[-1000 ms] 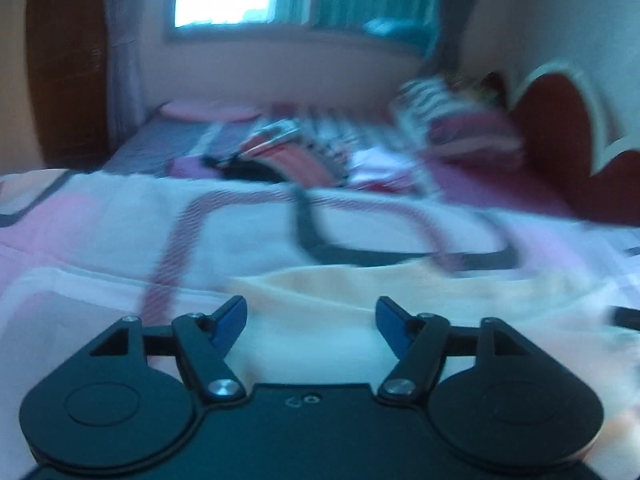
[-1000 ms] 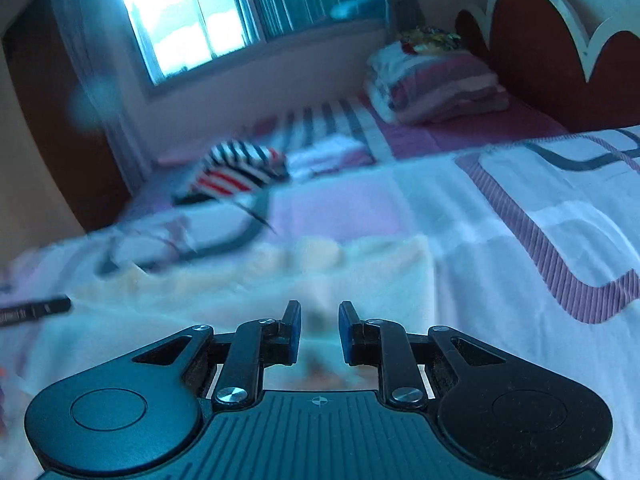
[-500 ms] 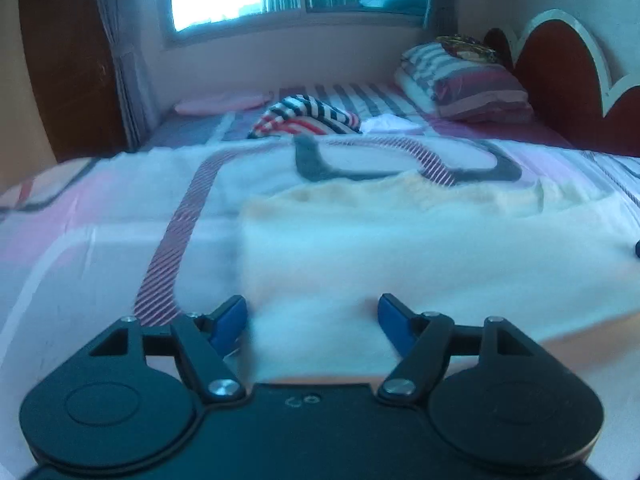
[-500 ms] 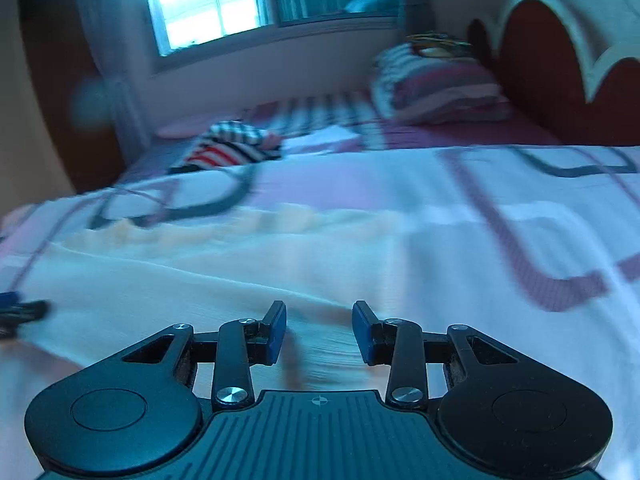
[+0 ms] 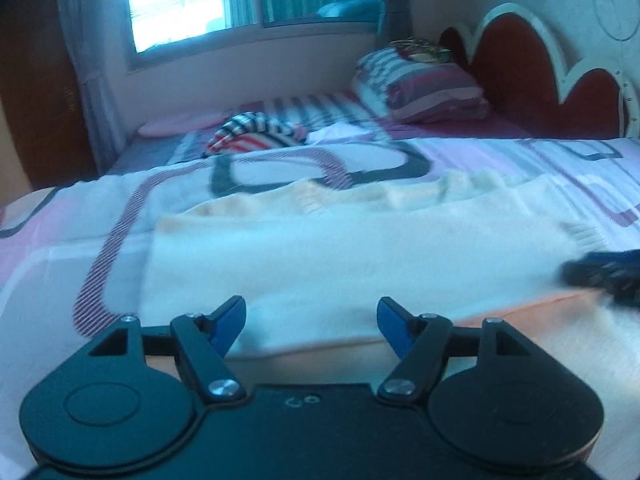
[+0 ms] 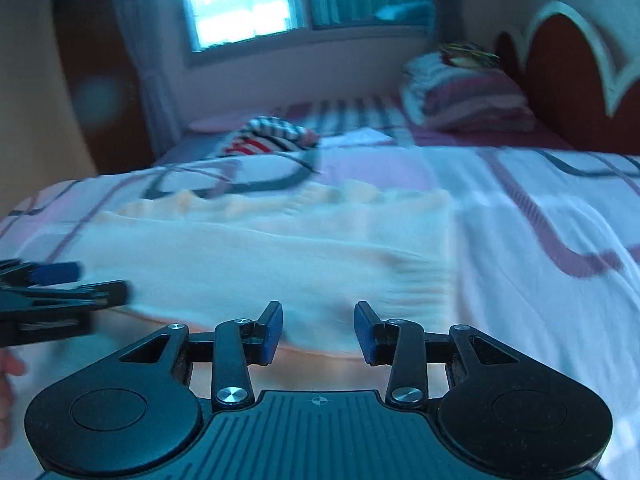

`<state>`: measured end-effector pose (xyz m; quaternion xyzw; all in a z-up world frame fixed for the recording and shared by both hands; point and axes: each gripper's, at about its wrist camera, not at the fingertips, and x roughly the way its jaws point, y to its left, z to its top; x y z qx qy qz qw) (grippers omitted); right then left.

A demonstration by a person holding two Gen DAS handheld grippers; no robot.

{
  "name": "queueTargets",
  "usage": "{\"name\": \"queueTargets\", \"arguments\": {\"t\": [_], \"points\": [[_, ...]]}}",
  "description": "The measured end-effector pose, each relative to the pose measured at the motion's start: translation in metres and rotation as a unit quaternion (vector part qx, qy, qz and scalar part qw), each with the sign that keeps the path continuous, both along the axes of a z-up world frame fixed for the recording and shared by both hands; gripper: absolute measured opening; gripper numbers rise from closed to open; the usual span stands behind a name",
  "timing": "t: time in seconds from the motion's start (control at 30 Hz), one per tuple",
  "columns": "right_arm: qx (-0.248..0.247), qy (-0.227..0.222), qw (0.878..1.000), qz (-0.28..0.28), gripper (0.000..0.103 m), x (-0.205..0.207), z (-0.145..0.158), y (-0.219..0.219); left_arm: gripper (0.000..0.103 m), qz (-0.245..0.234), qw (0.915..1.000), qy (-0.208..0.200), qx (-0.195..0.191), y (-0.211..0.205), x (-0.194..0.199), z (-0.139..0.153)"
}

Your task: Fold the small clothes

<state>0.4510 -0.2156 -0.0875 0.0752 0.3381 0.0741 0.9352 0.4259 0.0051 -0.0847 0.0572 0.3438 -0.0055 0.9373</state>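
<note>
a cream, soft knitted garment (image 5: 352,256) lies spread flat on the bed's pink, white and grey patterned bedspread (image 5: 80,240), its near hem folded over so a peach underside shows along the edge. the left gripper (image 5: 312,322) hovers just above that near edge towards the garment's left end, its blue-tipped jaws spread wide with nothing pinched; the cloth lies ahead of and below them. the right gripper (image 6: 318,332) sits over the same near hem towards the garment's right end, by the ribbed cuff, jaws parted and released, the fabric visible through the gap and not clamped. in the right wrist view the left gripper shows at the far left, just beside the garment. further back on the bed rests a red, white and black striped bundle of clothes (image 5: 256,134).
</note>
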Motion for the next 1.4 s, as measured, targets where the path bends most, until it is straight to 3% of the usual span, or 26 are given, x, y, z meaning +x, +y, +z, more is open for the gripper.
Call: {"name": "queueTargets", "arguments": {"t": [0.13,1.0,1.1,1.17,1.23,1.3,1.4], "points": [[0.007,0.006,1.000,-0.015,0.038,0.000,-0.002,-0.028,0.075,0.016,0.9994,0.018,-0.024,0.019,0.001,-0.010],[-0.034,0.010,0.999,0.018,0.039,0.006,-0.006,-0.025,0.078,0.027,0.9991,0.030,0.009,0.014,0.000,-0.008],[-0.050,0.014,0.998,0.023,0.039,0.007,0.004,-0.022,0.077,0.024,0.9995,-0.018,0.005,0.023,-0.015,0.010],[-0.042,-0.010,0.999,0.010,0.039,0.006,0.010,-0.028,0.077,0.026,0.9993,-0.025,0.005,0.031,-0.014,0.014],[-0.022,-0.013,1.000,-0.003,0.039,0.016,0.010,-0.036,0.077,0.035,0.9993,-0.012,0.010,0.039,-0.004,0.010],[-0.024,0.003,1.000,-0.002,0.039,0.029,0.001,-0.037,0.079,0.031,0.9990,0.032,0.003,0.047,0.010,-0.006],[-0.021,0.019,1.000,-0.009,0.042,0.038,-0.014,-0.044,0.081,0.034,0.9970,0.046,-0.053,0.066,0.015,-0.008]]}}
